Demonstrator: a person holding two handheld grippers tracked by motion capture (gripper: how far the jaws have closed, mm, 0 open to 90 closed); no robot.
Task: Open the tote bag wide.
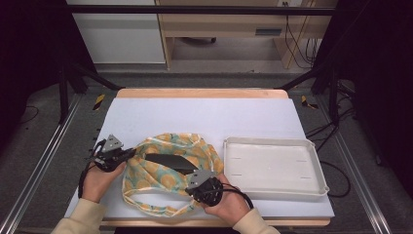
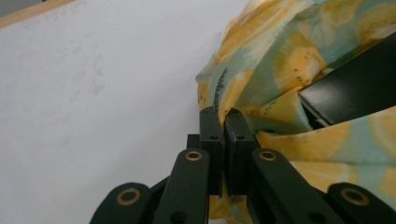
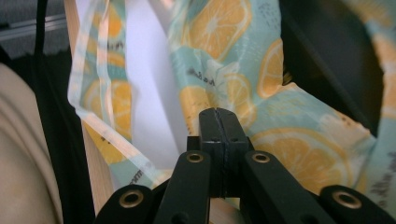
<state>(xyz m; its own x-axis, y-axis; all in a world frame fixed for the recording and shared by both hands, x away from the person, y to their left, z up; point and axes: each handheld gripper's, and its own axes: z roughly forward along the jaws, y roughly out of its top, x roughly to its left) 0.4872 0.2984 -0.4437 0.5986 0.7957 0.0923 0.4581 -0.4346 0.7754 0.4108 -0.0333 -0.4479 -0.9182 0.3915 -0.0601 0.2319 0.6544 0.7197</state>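
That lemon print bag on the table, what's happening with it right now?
A person is working the lemon print bag with a gripper in each hand. The left gripper is shut on the bag's left edge, and the right gripper is closed against the cloth near the front edge of the table. Something flat and black shows in the bag's mouth. A white tray sits to the right, with nothing in it.

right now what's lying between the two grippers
In the high view, the lemon-print cloth bag spans the stretch between the left gripper and the right gripper, with a flat black piece lying across it. Both grippers pinch its fabric.
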